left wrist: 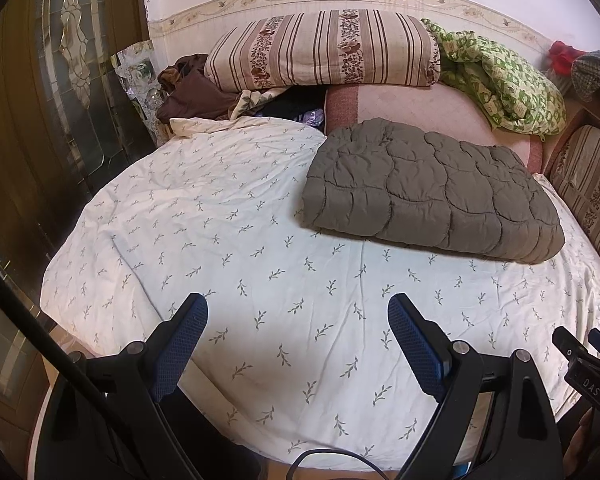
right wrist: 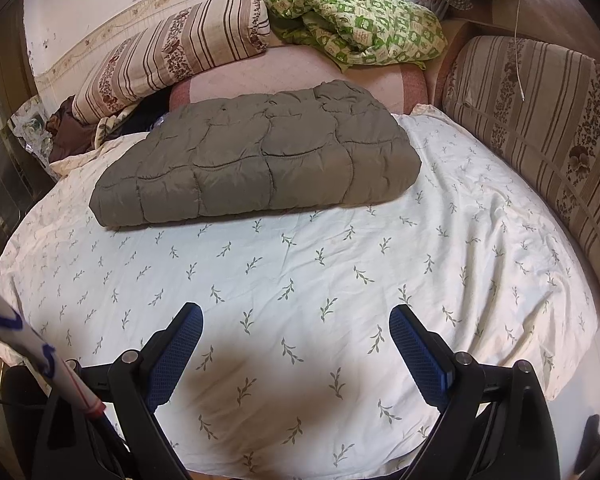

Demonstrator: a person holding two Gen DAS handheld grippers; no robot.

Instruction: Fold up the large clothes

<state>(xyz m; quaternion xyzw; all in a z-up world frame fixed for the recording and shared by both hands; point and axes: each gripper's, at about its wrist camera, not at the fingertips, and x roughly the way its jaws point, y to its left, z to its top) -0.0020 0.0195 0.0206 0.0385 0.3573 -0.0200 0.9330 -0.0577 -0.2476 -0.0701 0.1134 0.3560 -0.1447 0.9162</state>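
Our left gripper (left wrist: 298, 312) and right gripper (right wrist: 296, 322) gape, released; the folded grey quilted padded jacket (right wrist: 256, 156) lies well ahead, seemingly untouched.

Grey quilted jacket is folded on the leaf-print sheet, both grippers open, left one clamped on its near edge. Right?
Not quite. The left gripper holds nothing: in the left wrist view its jaws stand open over bare leaf-print sheet, apart from the folded grey quilted jacket. The right gripper is open too.
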